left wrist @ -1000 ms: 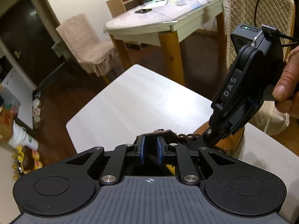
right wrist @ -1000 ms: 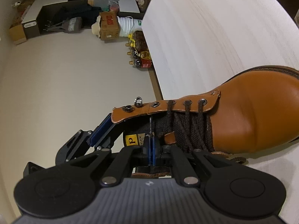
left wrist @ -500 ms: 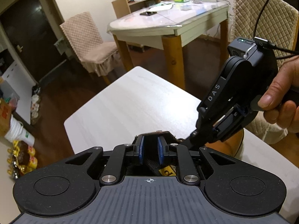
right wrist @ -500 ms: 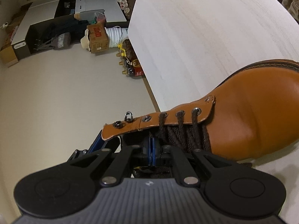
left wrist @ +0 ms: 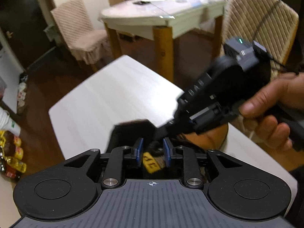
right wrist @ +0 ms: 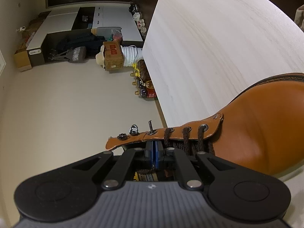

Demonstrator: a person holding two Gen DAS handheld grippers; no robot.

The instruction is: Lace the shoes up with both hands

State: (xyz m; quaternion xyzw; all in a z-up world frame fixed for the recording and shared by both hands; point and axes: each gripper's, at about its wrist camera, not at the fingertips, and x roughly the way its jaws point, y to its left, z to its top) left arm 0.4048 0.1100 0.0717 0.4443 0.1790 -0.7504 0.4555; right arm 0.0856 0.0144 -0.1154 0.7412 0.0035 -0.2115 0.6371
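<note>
Both grippers work at one tan boot [right wrist: 266,133] standing on the white table [right wrist: 218,38]. Right gripper [right wrist: 154,156] pinches the dark lace [right wrist: 151,126], whose tip pokes through the fourth eyelet; three eyelets beyond are laced. Left gripper [left wrist: 152,150] is parted, released, over the tongue's yellow label [left wrist: 150,161].

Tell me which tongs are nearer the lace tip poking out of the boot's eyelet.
Right. The right tongs, shut on the lace, sit just behind the eyelet flap, under the lace tip. The left tongs stand open around the boot tongue, seemingly farther off.
</note>
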